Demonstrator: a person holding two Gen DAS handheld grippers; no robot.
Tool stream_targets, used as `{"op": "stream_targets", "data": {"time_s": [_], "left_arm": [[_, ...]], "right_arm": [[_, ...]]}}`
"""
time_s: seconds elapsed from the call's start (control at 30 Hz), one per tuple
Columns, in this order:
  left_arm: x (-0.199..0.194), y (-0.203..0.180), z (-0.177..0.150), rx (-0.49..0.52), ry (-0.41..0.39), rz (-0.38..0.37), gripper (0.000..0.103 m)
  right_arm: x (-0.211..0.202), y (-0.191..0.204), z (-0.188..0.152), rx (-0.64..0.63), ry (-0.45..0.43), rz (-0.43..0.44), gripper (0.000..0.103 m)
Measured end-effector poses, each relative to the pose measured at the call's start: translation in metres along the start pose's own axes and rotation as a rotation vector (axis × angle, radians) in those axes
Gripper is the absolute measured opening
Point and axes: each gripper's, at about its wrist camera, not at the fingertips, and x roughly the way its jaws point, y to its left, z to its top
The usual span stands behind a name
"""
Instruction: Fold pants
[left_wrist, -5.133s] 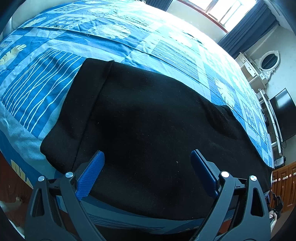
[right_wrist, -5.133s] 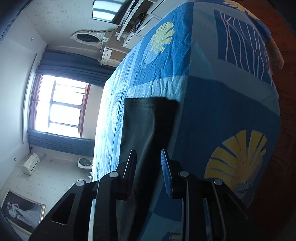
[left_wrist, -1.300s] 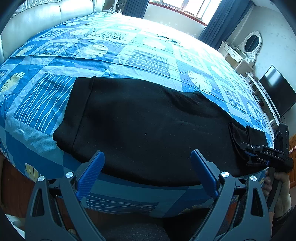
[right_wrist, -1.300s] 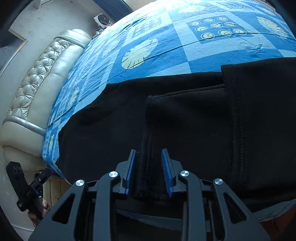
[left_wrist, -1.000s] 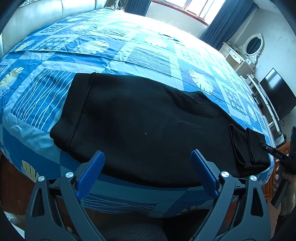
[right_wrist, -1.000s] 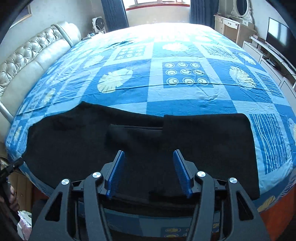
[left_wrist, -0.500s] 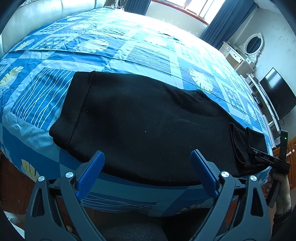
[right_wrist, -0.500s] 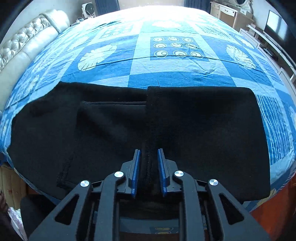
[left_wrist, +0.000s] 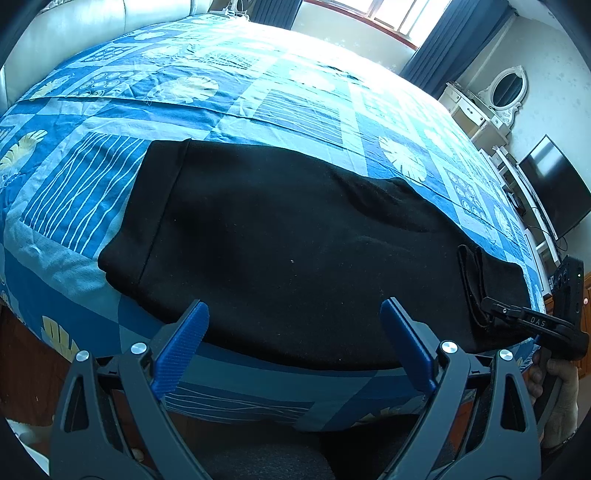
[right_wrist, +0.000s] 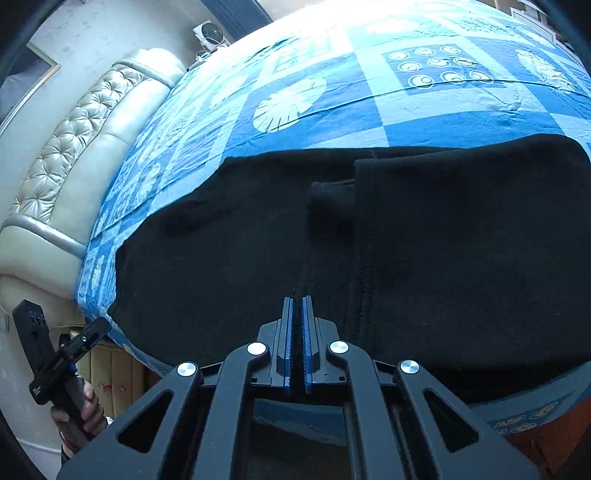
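Black pants (left_wrist: 280, 251) lie flat along the near edge of the bed, waistband at the left, leg cuffs at the right. My left gripper (left_wrist: 295, 332) is open and empty, just short of the pants' near edge. My right gripper (right_wrist: 297, 306) is shut on the pants' cuff hem (right_wrist: 303, 273), which is folded a little back over the legs. It also shows in the left wrist view (left_wrist: 491, 308) at the right end of the pants. The pants fill the right wrist view (right_wrist: 443, 258).
The blue patchwork bedspread (left_wrist: 258, 92) covers the bed. A padded headboard (right_wrist: 74, 140) stands at the left of the right wrist view. A dresser with an oval mirror (left_wrist: 506, 88) and a TV (left_wrist: 554, 192) stand at the right. The bed's wooden side (left_wrist: 26, 350) drops below the near edge.
My right gripper opened about a second ago, then closed on the cuff hem and pinched tighter. My left gripper stayed open and barely moved.
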Motion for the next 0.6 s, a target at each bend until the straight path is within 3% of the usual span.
{"op": "stream_targets", "data": {"time_s": [0.13,0.17,0.2,0.27,0.3,0.47,0.53,0.57,0.6], "left_arm": [[-0.001,0.001,0.0,-0.005,-0.004,-0.001,0.094],[0.0,0.002,0.0,-0.008,-0.002,-0.001,0.094],[0.001,0.002,0.0,-0.011,0.0,-0.004,0.094],[0.002,0.002,0.001,-0.016,0.007,-0.008,0.094],[0.003,0.002,0.001,-0.018,0.009,-0.009,0.094],[0.002,-0.001,-0.001,-0.005,0.007,-0.009,0.094],[0.002,-0.002,-0.002,-0.006,0.009,-0.011,0.094],[0.002,-0.001,-0.002,-0.01,0.01,-0.013,0.094],[0.002,-0.001,-0.002,-0.014,0.011,-0.015,0.094]], "right_arm": [[-0.012,0.015,-0.001,-0.082,-0.071,-0.123,0.008],[-0.015,0.016,0.0,-0.104,-0.083,-0.167,0.02],[-0.019,0.018,0.001,-0.119,-0.101,-0.214,0.038],[-0.02,0.017,0.003,-0.145,-0.114,-0.305,0.057],[-0.018,0.015,0.004,-0.16,-0.105,-0.339,0.062],[0.002,0.011,0.0,-0.266,-0.042,-0.52,0.062],[0.001,0.006,-0.004,-0.289,-0.067,-0.568,0.061],[-0.001,0.001,-0.003,-0.282,-0.072,-0.581,0.048],[-0.002,-0.005,-0.002,-0.275,-0.06,-0.583,0.027]]}}
